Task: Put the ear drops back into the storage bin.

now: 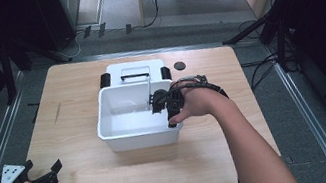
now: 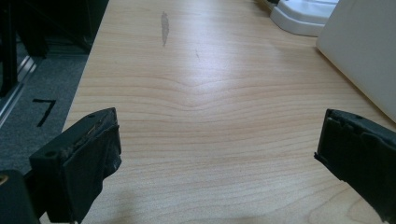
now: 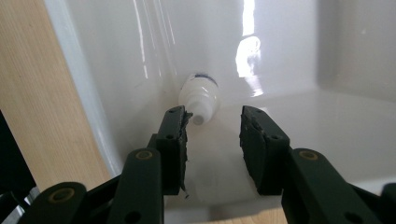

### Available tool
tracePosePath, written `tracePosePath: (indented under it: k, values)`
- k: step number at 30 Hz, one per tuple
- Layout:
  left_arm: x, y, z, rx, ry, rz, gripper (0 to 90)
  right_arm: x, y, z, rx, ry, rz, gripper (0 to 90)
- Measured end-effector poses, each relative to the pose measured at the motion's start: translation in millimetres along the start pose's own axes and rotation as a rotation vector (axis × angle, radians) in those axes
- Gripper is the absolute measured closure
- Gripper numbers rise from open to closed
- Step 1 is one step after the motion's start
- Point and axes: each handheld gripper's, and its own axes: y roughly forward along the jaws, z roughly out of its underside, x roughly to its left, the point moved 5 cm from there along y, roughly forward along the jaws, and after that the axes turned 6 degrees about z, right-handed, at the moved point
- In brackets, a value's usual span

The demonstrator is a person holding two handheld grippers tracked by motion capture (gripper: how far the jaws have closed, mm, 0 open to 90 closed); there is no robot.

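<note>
**Small bottle lying in the white bin**

Inside the white bin (image 3: 116, 74), against its side wall where wall meets floor, lies a small white bottle (image 3: 200, 95), on its side with a narrow nozzle pointing toward you. It is stepped at the neck and has a thin dark band near the far end; the rest is hidden or washed out by glare.

Your right gripper (image 3: 213, 130) hangs just short of it, jaws parted with the nozzle showing between them and nothing held. By the look of it, the bottle is light, smooth plastic, likely to roll or skid on the glossy floor. Take it across the wider body, not the tapered tip, and squeeze gently.

Your left gripper (image 1: 39, 180) waits near the table's (image 1: 130, 178) front left corner, jaws wide apart, empty. Behind the bin sits its lid (image 1: 134, 71).
</note>
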Motion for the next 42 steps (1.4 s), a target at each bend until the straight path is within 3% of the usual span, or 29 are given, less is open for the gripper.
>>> tracePosePath:
  k: [12, 21, 33, 42]
  values:
    - [0.0, 0.1, -0.1, 0.001, 0.001, 0.002, 0.2, -0.1, -43.7, 4.6, -0.068, 0.019, 0.029, 53.3]
    - [-0.2, 0.2, 0.0, 0.001, 0.004, -0.002, 0.2, -2.3, -66.6, 23.3, -0.110, 0.056, 0.044, 49.8]
    - [-0.4, 0.4, -0.1, 0.003, 0.007, -0.007, 0.2, -0.9, -71.4, 65.8, -0.111, 0.128, 0.065, 39.7]
    - [-0.4, 0.3, 0.1, 0.004, 0.008, -0.007, 0.2, 4.0, -56.8, 101.7, -0.148, 0.215, 0.096, 28.1]
